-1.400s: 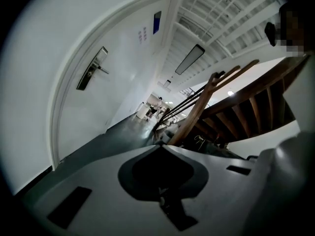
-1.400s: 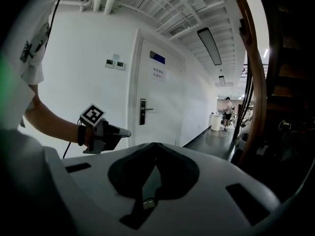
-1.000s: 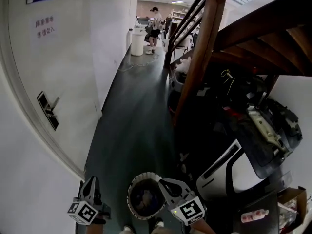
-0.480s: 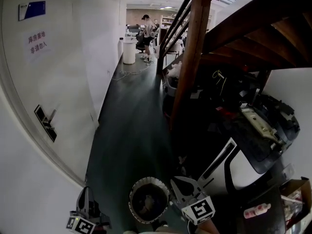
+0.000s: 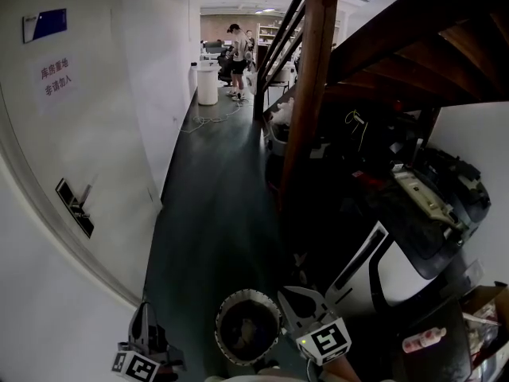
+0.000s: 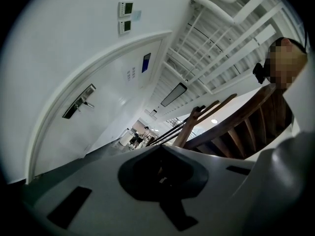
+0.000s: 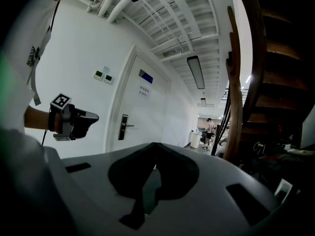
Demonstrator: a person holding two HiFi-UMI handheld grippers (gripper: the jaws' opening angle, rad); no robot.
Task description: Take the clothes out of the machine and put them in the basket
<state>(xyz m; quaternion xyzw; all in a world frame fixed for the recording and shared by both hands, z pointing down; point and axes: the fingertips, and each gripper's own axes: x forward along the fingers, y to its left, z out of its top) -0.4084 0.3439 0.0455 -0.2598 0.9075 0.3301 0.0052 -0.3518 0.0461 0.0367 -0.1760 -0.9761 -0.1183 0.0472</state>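
Note:
A round basket [image 5: 247, 294] with a pale rim stands on the dark floor at the bottom of the head view, with dark clothes [image 5: 248, 329] lying in it. Left of it my left gripper [image 5: 143, 310] points up the corridor, and its jaws meet at the tip with nothing between them [image 6: 160, 149]. Just right of the basket rim is my right gripper [image 5: 288, 297], jaws together and empty [image 7: 155, 144]. The right gripper view also catches the left gripper [image 7: 95, 116] in a hand beside the door. A white machine [image 5: 398, 281] with a dark front stands at the right.
A white wall with a door and its handle [image 5: 75, 205] runs along the left. A wooden stair post [image 5: 306, 94] and stairs with clutter beneath fill the right. Far down the corridor stand a person [image 5: 237, 50] and a white bin [image 5: 207, 82]. A cardboard box [image 5: 477, 325] sits bottom right.
The head view has tipped up toward the corridor. The left gripper sits lower at the frame's bottom edge and the right gripper has shifted a little right of the basket.

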